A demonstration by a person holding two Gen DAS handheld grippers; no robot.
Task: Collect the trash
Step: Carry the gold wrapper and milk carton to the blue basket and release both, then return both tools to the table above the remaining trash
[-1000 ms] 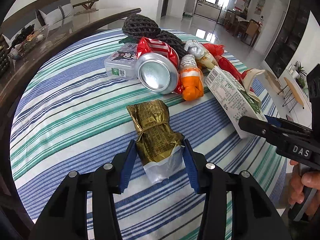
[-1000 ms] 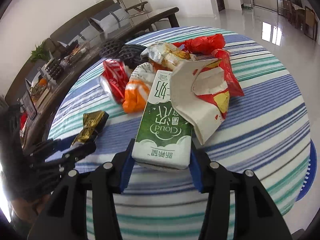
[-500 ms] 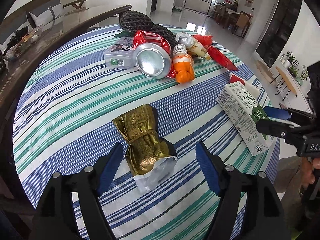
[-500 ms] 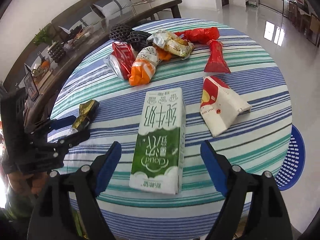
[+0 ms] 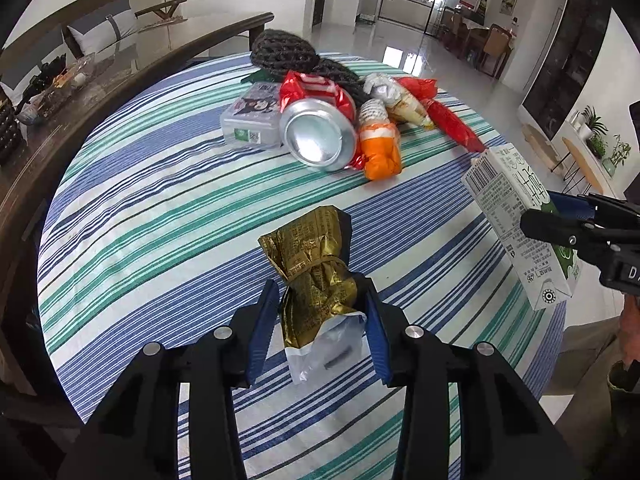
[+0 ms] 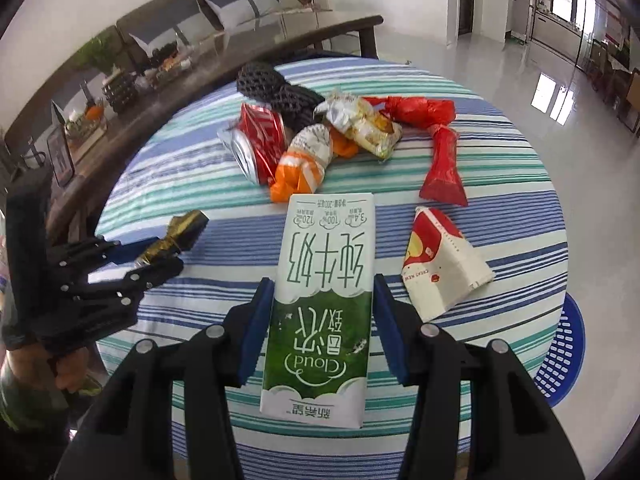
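My left gripper (image 5: 322,316) is shut on a crumpled gold wrapper (image 5: 310,268) above the striped tablecloth (image 5: 160,208). My right gripper (image 6: 322,304) is shut on a green and white milk carton (image 6: 324,292), which also shows in the left wrist view (image 5: 516,216). A pile of trash lies at the far side: a red can (image 5: 320,132), an orange wrapper (image 5: 380,148), a red wrapper (image 6: 442,164) and a silver-yellow wrapper (image 6: 360,124). A red and white paper carton (image 6: 440,260) lies right of the milk carton.
A blue basket (image 6: 560,356) sits on the floor beyond the table's right edge. A clear plastic box (image 5: 252,120) and black mesh netting (image 5: 284,52) lie at the back of the pile. A dark wooden table (image 5: 100,80) with clutter stands to the left.
Both grippers were open half a second ago, with the wrapper and carton lying on the table. Both have closed on them again and hold them.
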